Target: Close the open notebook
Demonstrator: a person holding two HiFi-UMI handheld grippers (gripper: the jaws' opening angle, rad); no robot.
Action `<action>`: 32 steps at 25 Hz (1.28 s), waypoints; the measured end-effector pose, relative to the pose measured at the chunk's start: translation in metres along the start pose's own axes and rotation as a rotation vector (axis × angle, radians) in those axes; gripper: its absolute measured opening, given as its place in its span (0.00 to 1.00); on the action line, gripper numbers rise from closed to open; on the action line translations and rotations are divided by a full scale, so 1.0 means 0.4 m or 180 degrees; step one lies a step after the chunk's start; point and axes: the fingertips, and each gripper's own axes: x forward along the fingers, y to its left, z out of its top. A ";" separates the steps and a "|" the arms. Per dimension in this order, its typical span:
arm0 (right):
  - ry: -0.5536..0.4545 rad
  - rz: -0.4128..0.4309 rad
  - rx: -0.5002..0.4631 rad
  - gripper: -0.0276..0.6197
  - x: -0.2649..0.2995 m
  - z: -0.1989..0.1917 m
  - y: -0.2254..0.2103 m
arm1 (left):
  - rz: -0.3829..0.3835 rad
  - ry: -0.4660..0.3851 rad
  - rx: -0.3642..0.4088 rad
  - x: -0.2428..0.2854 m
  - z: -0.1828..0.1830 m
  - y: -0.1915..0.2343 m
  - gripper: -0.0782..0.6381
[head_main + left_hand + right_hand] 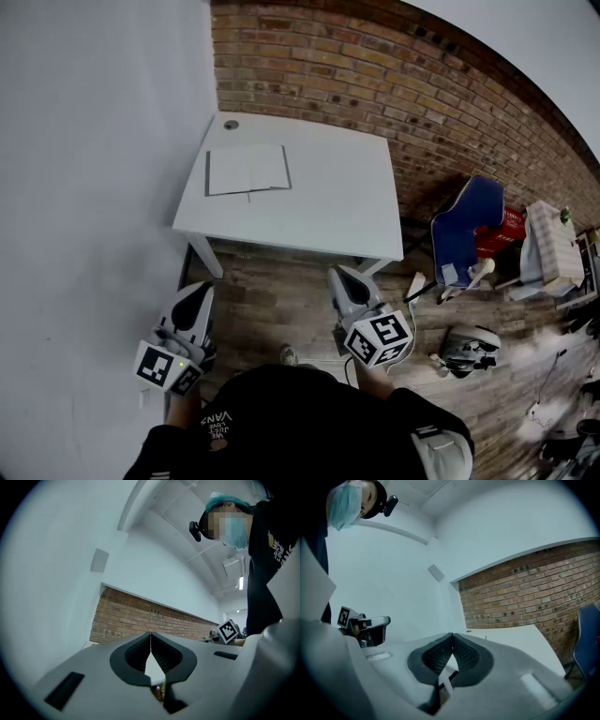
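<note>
An open notebook (pixel 247 170) with pale blank pages lies flat on the white table (pixel 328 206), toward its far left part. Both grippers hang well short of the table, over the wooden floor. My left gripper (pixel 200 292) sits below the table's near left corner, jaws shut with nothing between them. My right gripper (pixel 341 277) is held near the table's front edge, right of centre, also shut and empty. In the left gripper view the black pads (pixel 140 656) meet at the tip; the right gripper view shows its pads (pixel 461 654) closed the same way, with the table (pixel 520 637) beyond.
A brick wall (pixel 394 75) runs behind the table, a plain white wall (pixel 94 187) on the left. A small round grommet (pixel 231 124) sits at the table's far left corner. Right of the table stand a blue chair (pixel 464 230), bags and a white device (pixel 469 347) on the floor.
</note>
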 end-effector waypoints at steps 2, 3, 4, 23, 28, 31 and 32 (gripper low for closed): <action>-0.0048 0.0069 0.0008 0.04 0.001 0.006 -0.016 | 0.0036 0.0080 -0.0001 0.012 -0.020 -0.005 0.12; -0.0065 0.0110 0.0020 0.04 0.003 0.009 -0.024 | 0.0059 0.0107 -0.0016 0.021 -0.027 -0.008 0.12; -0.0070 0.0152 0.0029 0.04 0.006 0.011 -0.032 | 0.0087 0.0125 -0.0046 0.031 -0.030 -0.013 0.12; 0.0116 0.0490 0.0102 0.04 0.090 -0.023 -0.164 | 0.0664 0.0074 -0.0302 0.138 -0.136 -0.012 0.12; 0.0084 0.0420 0.0111 0.04 0.151 -0.016 -0.167 | 0.0580 0.0082 -0.0283 0.173 -0.131 0.048 0.12; 0.0046 0.0361 0.0122 0.04 0.204 -0.002 -0.160 | 0.0529 0.0093 -0.0272 0.195 -0.118 0.108 0.12; 0.0030 0.0338 0.0125 0.04 0.221 0.005 -0.158 | 0.0504 0.0097 -0.0274 0.204 -0.113 0.129 0.12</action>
